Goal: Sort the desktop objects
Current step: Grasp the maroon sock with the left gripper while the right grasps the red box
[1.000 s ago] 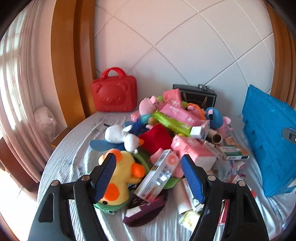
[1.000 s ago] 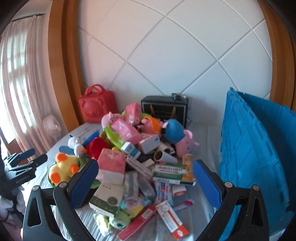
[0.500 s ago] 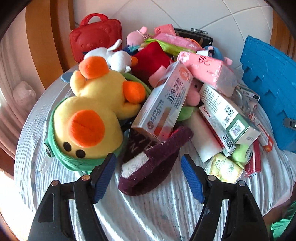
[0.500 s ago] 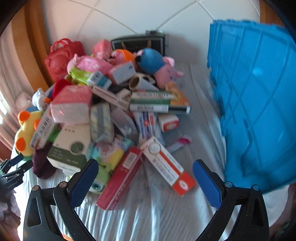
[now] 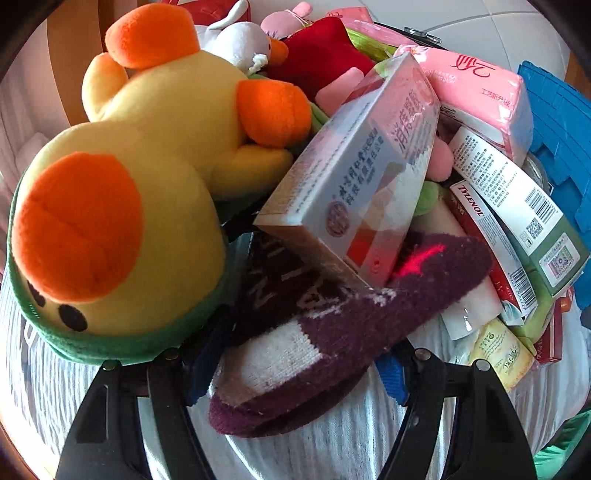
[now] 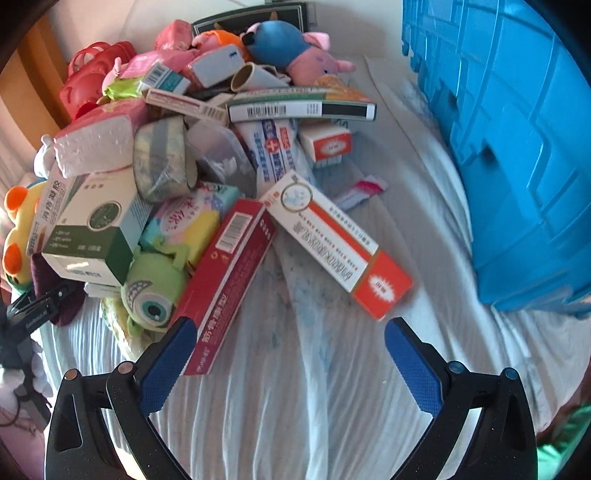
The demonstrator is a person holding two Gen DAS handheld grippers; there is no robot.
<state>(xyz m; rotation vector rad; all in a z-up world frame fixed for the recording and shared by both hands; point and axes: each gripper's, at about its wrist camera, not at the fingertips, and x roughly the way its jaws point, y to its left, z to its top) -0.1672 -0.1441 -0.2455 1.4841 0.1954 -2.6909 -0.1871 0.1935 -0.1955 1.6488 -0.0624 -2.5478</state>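
A heap of plush toys and boxes lies on a round table with a white cloth. My left gripper is open, its jaws on either side of a dark purple sock at the heap's near edge. A yellow duck plush lies just left of the sock, and a white and pink box leans on it. My right gripper is open and empty above the cloth. Its left finger is beside a dark red box. A white and orange box lies ahead.
A blue plastic crate stands at the right, also in the left wrist view. A green one-eyed plush, pink tissue packs, a red case and a dark box crowd the heap.
Both grippers have moved down and forward toward the heap. The left one has closed in around the purple sock. The right one has dropped toward the red box and the cloth.
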